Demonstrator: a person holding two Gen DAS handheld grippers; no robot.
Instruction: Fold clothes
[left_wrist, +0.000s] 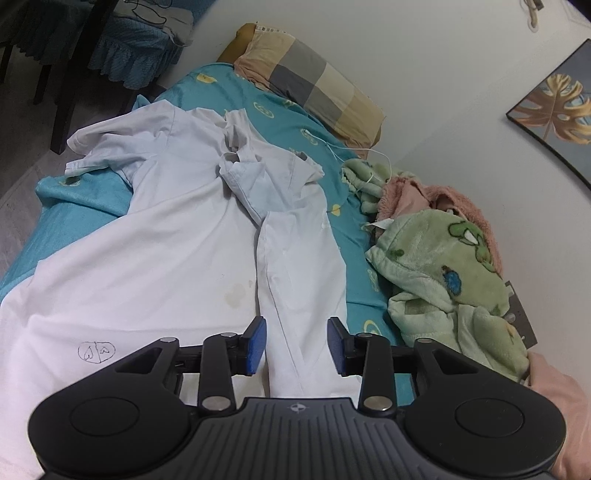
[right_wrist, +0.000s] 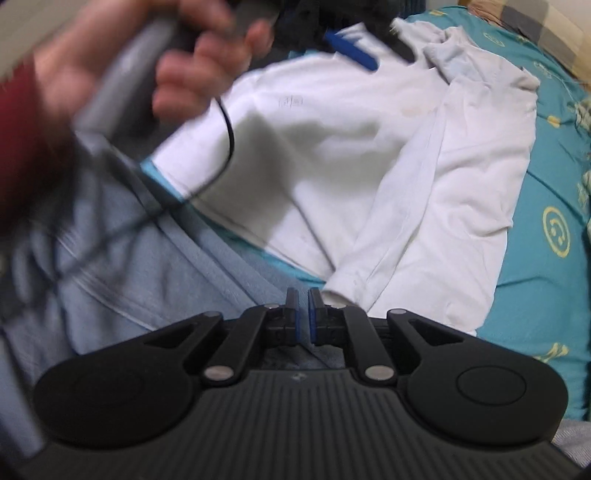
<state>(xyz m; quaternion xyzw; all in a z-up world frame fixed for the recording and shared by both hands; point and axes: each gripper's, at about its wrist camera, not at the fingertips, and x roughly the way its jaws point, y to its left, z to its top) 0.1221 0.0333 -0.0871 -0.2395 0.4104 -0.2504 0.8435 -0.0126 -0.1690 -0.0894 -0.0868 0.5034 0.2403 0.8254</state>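
A white shirt (left_wrist: 166, 236) lies spread on the bed (left_wrist: 221, 92), its collar toward the pillow (left_wrist: 317, 81) and its hem toward the person. One sleeve (left_wrist: 295, 280) is already laid over the body of the shirt, running as a long strip from the shoulder down toward the hem; the other sleeve (left_wrist: 110, 147) is spread out on the far side from it, near the bed's edge. So the shirt is partly folded, or partly laid out: the pictures fit either.

The left gripper (left_wrist: 297, 343) hovers just above the hem end of that folded sleeve, its jaws spread wide and holding nothing. The sleeve's long axis runs straight away from the gripper, passing between the two blue pads, so the cloth lies directly ahead of and under it.

The right gripper (right_wrist: 303, 314) sits just beside the sleeve's cuff (right_wrist: 340, 291), off the shirt, over the person's blue-clad lap (right_wrist: 147, 273). Its jaws are pressed nearly together with nothing visibly between them. The right wrist view is blurred, and the person's hand (right_wrist: 122, 66) on the left gripper's handle fills its upper corner.

Beside the shirt, toward the wall, a heap of green and pink fleece (left_wrist: 443, 258) lies on the bed.

Both grippers are near the same sleeve end; the left one, open and lined up along it, looks better placed to take it.
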